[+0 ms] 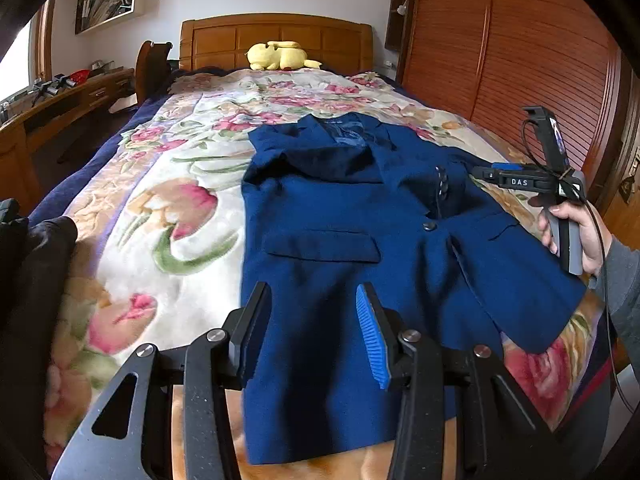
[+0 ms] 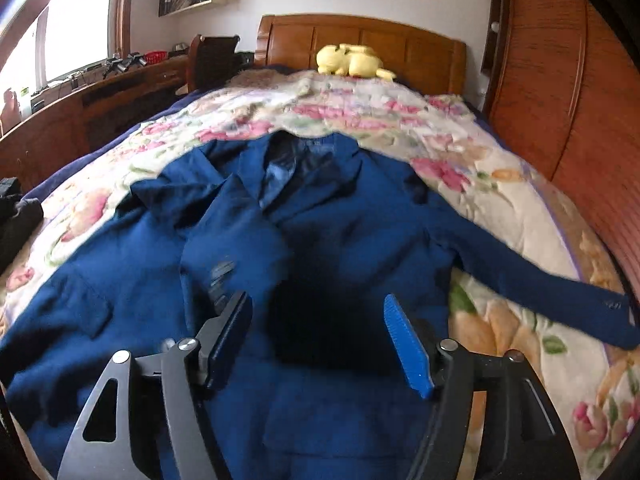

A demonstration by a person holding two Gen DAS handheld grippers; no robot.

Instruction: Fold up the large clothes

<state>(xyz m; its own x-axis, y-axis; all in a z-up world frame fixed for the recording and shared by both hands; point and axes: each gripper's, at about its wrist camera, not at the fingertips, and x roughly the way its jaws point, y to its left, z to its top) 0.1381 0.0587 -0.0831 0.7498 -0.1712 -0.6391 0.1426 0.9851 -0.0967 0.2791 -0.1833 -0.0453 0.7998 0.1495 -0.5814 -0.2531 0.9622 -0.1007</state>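
A dark-blue woollen suit jacket lies face up on the floral plush blanket of a wooden-framed bed, collar toward the far headboard and hem at the near edge. One sleeve is already crossed over the chest; the other sleeve stretches out to the right across the blanket. The left gripper hovers over the near hem, its jaws part open with nothing between them. The right gripper hangs above the jacket's middle, its jaws spread wide and empty; in the left wrist view it appears at the far right, held by a hand in a grey sleeve.

The step in hand appears to be bringing in the outstretched sleeve. It is best pinched near the cuff, carried across the front in a flat arc, and laid parallel to the first without dragging the lapels askew.

A yellow plush toy sits by the far headboard, well clear. A dark garment lies at the near left edge, apart from the jacket. A wooden wardrobe stands close along the right side, limiting elbow room there.
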